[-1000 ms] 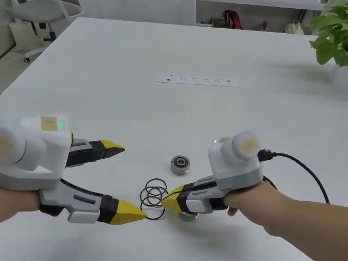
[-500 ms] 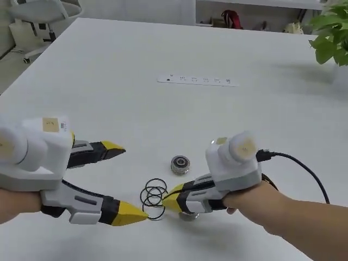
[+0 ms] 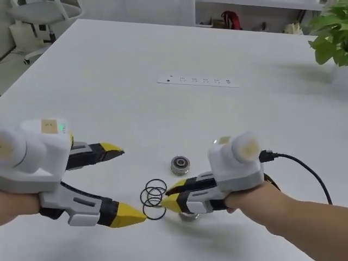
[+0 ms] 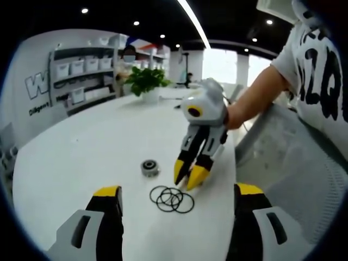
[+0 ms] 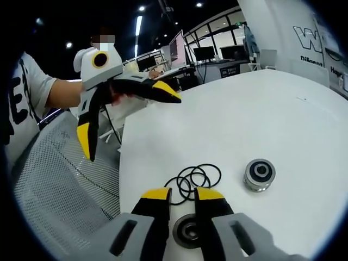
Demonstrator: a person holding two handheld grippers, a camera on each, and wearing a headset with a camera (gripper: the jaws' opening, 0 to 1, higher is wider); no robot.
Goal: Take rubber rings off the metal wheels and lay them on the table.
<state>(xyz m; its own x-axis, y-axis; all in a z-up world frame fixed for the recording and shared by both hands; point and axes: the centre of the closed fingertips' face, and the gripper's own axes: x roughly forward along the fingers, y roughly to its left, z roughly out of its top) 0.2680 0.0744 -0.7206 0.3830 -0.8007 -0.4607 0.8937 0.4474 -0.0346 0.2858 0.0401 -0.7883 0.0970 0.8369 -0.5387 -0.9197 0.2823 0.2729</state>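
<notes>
The white tabletop [image 3: 163,49] takes up most of the head view, and at lower left the left hand-held gripper [image 3: 128,182] is released, its yellow-tipped jaws spread wide and grasping nothing. At lower centre the right hand-held gripper [image 3: 165,198] has its jaws drawn close together either side of a metal wheel [image 5: 187,231]; I cannot tell whether they clamp it or it just lies beneath them. A second metal wheel [image 3: 180,164] stands free just above, and the black rubber rings [image 3: 154,198] lie overlapped on the tabletop at the right gripper's tips.
</notes>
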